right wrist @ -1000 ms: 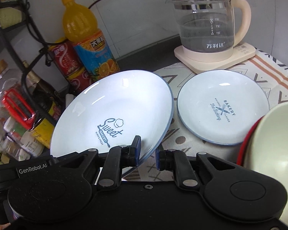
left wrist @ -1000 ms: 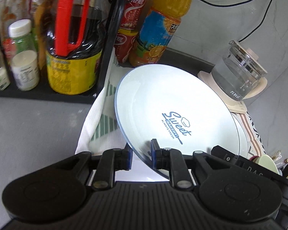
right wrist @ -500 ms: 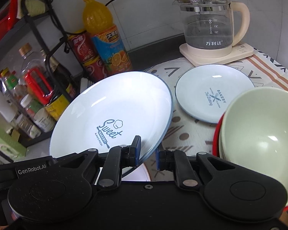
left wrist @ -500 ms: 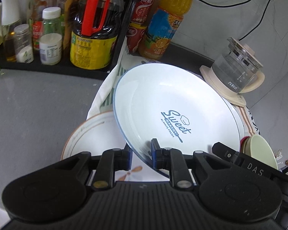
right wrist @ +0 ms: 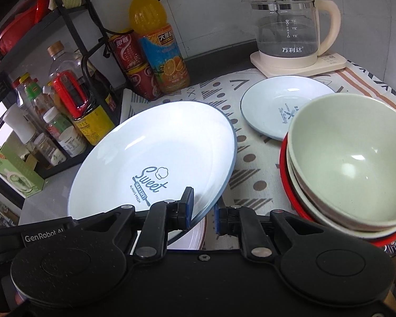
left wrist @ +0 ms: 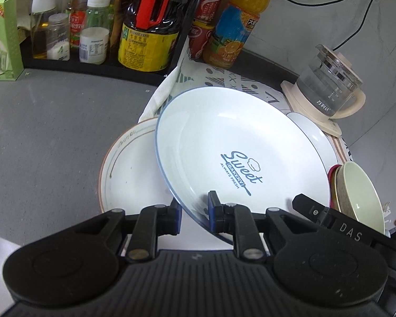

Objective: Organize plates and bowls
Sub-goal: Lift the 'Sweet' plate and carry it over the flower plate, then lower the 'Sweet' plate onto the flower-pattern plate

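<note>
A large white plate with a blue rim and "Sweet Bakery" print (left wrist: 240,142) (right wrist: 155,153) is held in the air, tilted. My left gripper (left wrist: 194,208) is shut on its near rim, and my right gripper (right wrist: 203,211) is shut on its rim from the other side. Below it lies a white plate with a brown rim (left wrist: 126,169), partly hidden. A small blue-rimmed plate (right wrist: 274,103) lies on the patterned cloth. A stack of bowls, pale green on top of a red one (right wrist: 356,163), stands at the right and also shows in the left wrist view (left wrist: 361,190).
A glass kettle on a cream base (right wrist: 290,31) stands at the back right. An orange juice bottle (right wrist: 155,39) and red cans (right wrist: 129,52) stand at the back. A black rack with sauce bottles and jars (left wrist: 145,26) is at the left, with a green box (left wrist: 0,39) beside it on the grey counter (left wrist: 39,121).
Both grippers have drawn back and up with the big plate. The brown-rimmed plate below has come into view, and the bowl stack shows more fully.
</note>
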{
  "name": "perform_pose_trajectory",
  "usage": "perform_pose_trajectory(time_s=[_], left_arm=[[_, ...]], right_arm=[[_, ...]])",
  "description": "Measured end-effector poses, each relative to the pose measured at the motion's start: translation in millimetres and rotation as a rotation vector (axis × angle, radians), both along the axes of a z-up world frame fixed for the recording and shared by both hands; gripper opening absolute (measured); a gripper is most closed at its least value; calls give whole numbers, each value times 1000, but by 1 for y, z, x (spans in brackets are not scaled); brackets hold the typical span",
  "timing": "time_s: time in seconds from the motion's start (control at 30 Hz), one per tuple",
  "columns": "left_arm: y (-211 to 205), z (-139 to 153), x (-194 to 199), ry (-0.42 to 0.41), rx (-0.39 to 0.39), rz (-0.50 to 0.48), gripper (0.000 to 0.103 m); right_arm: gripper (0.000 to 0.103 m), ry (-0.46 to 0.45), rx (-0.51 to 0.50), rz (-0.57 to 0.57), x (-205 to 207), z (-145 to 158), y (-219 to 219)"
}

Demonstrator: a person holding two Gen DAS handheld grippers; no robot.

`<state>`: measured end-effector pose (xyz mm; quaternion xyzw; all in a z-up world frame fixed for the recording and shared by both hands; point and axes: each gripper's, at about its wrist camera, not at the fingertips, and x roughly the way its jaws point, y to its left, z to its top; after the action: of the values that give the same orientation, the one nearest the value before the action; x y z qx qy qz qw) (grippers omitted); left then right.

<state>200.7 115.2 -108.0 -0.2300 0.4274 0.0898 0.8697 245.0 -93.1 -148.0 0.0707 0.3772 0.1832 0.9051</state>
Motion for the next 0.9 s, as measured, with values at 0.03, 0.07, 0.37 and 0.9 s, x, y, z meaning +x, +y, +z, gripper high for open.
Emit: perform_pose_trajectory(time_s=[0.03,0.07,0.37,0.9], left_arm=[[-1,-1,-3,1,-1,2,18],[-2,-1,-5,3,-2,5,18],[-8,-10,-26,23,-21,30,18],[-12,-18,-37,50,-47,51,19]], right_arm=[[15,0,-2,3,-2,-1,-1],[15,-1,-4,5,-4,-1,-2],[15,7,-25,32,-20,-9,-9],[15,17,-62,63,-33,-16,-16]])
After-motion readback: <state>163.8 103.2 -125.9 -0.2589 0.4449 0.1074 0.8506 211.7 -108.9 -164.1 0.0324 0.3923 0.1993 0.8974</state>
